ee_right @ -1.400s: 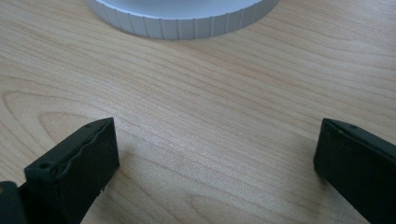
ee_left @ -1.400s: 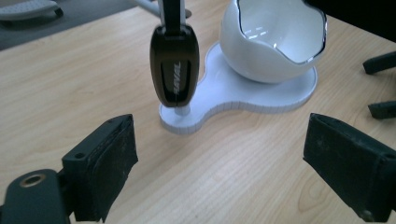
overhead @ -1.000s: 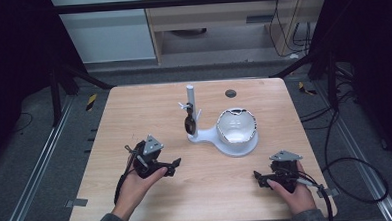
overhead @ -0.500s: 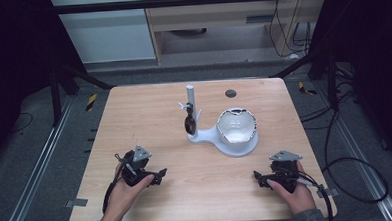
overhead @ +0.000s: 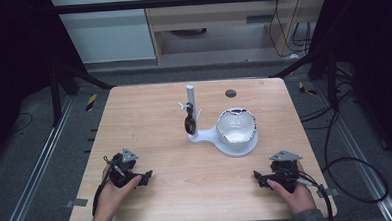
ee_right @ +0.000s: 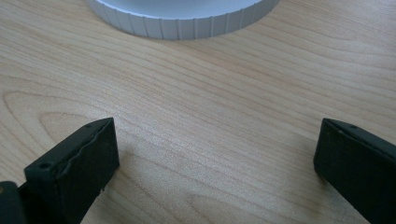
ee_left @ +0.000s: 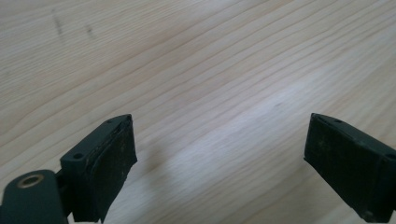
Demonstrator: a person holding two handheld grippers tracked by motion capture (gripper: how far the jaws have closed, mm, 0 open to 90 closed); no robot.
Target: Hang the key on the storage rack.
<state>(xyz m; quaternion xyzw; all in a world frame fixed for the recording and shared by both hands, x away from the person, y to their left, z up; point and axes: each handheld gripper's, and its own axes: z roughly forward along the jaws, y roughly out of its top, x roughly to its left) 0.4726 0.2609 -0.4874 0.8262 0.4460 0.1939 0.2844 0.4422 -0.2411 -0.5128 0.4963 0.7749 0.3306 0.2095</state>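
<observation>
The white stand (overhead: 225, 136) with its bowl and upright post is sitting mid-table, well apart from both of us. We are resting our left gripper (overhead: 146, 177) and right gripper (overhead: 257, 177) near the table's (overhead: 149, 117) front edge, jaws spread wide, grasping nothing.

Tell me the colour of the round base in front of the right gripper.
Pale grey-white, with fine vertical ribs around its edge; the round base shows best in the right gripper view.
</observation>
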